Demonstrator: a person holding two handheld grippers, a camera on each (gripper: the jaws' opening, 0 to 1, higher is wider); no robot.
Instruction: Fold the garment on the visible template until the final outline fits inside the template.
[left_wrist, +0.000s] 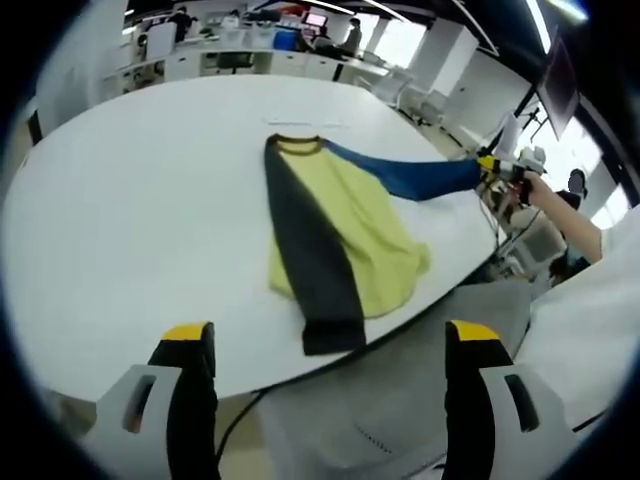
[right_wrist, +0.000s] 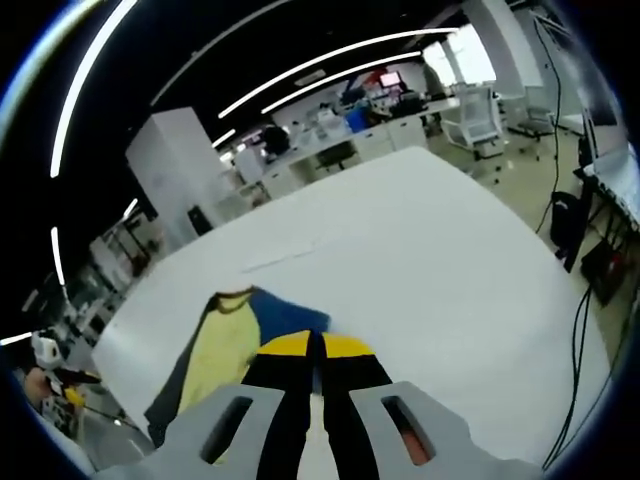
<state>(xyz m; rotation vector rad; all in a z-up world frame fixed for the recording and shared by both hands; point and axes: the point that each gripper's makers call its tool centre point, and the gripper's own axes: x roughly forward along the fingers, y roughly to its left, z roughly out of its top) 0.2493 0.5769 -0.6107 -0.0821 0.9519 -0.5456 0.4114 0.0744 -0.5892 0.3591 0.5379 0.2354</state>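
**Garment on white worktop, one sleeve pulled out by the right tool**

Garment (left_wrist: 345, 235): long-sleeved top, yellow body, yellow collar with dark trim; lies flat near the worktop's near edge in the left gripper view; dark grey sleeve (left_wrist: 310, 255) folded down over the body, its cuff reaching the worktop edge; blue sleeve (left_wrist: 405, 175) stretched out sideways, away from the body, toward the worktop's right edge.

Right tool (left_wrist: 492, 168): at the end of the blue sleeve, held in a person's hand (left_wrist: 530, 188); in the right gripper view its yellow-tipped jaws stand pressed together over the blue cloth, gripping the sleeve.

Left tool (left_wrist: 328, 345): jaws wide apart, holding nothing; raised off the worktop, just short of the near edge.

Worktop (left_wrist: 140, 190): large, white, rounded.

Surroundings: open office with desks and chairs beyond the worktop; strip ceiling lights; cables on the floor.
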